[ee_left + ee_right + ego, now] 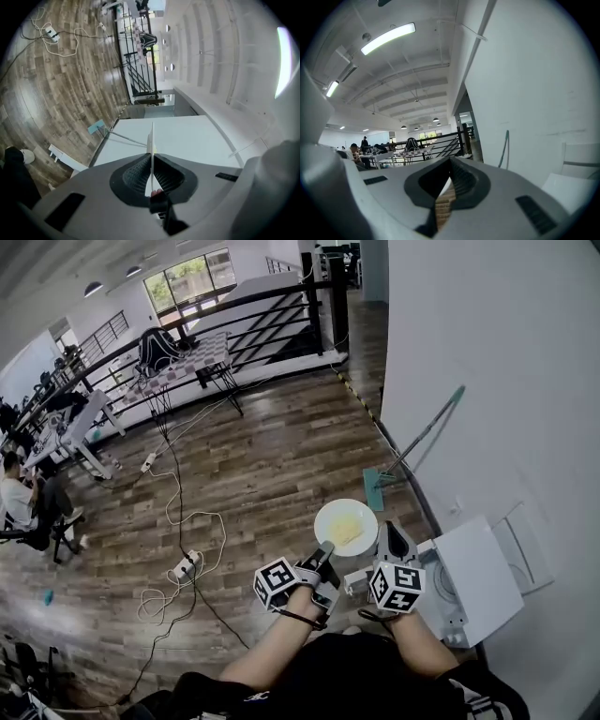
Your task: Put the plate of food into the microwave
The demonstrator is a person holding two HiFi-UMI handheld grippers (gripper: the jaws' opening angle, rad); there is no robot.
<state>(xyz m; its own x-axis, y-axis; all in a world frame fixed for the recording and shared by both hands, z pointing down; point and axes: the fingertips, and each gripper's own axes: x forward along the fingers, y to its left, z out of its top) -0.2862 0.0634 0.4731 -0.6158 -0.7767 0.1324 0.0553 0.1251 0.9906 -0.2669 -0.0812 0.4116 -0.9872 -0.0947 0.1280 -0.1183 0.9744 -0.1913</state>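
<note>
A white plate (345, 524) with a flat yellow piece of food (346, 531) on it hangs above the wooden floor. My left gripper (324, 553) is shut on its near rim. In the left gripper view the plate (151, 143) shows edge-on, pinched between the ribbed pads. My right gripper (394, 538) is just right of the plate, apart from it, and points up and forward; its jaws meet at the tips with nothing between them (449, 174). A white microwave (478, 576) stands at the right against the wall, next to my right gripper.
A mop with a teal handle (419, 440) leans on the white wall (506, 381). White cables and power strips (183, 565) lie on the wooden floor at the left. A black railing (234, 334), tables and a seated person (21, 507) are farther off.
</note>
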